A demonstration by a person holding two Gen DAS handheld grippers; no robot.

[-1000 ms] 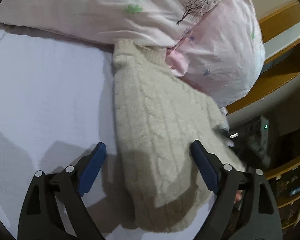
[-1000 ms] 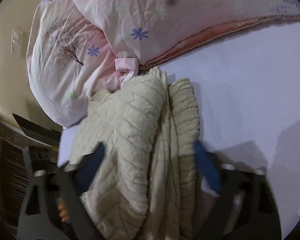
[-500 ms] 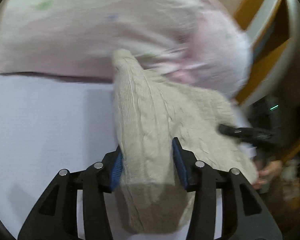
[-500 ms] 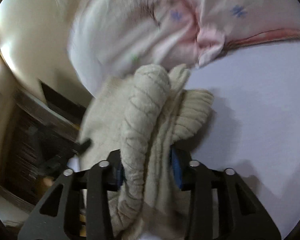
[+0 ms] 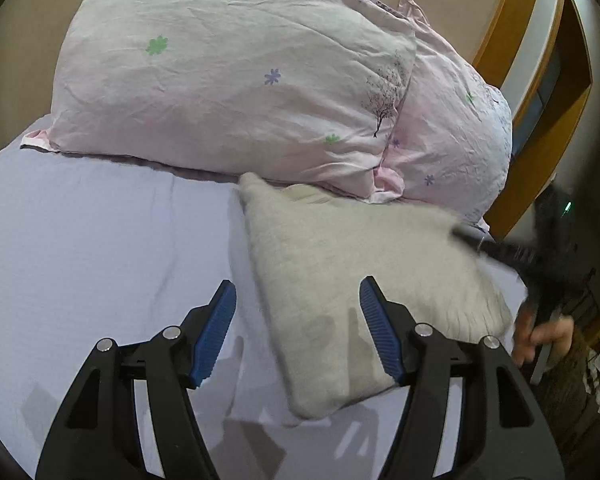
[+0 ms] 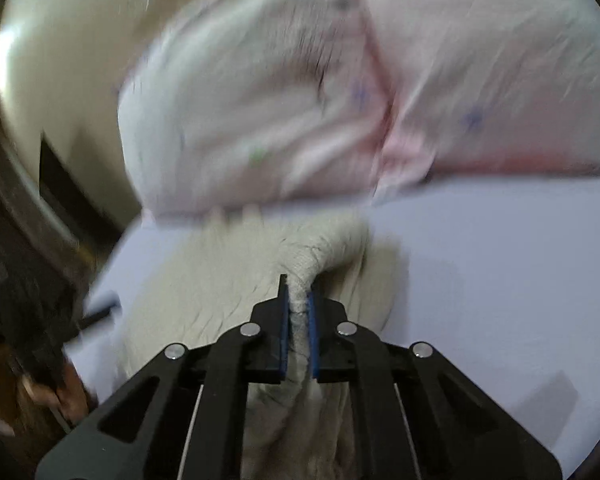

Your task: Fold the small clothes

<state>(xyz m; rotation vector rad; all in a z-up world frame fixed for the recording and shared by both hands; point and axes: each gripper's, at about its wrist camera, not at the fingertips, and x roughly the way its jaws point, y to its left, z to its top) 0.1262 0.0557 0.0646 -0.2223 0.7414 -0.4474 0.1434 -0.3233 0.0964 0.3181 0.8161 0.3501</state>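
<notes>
right gripper (image 6: 299, 308) pinches cream sweater (image 5: 340, 280); left gripper (image 5: 298, 328) spread.

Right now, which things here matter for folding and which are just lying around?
Part of the job:
cream knit sweater
left tongs, open over it
right tongs, shut on a fold of it

Just lying about:
floral pillows
lilac bedsheet

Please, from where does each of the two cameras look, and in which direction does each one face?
Left wrist: sits behind the open left gripper, low over the bed sheet, facing the pillows; the right hand shows.
Right wrist: sits behind the right gripper, shut on the sweater, facing the blurred pillows.
Shared: cream sweater, sheet, pillows.
</notes>
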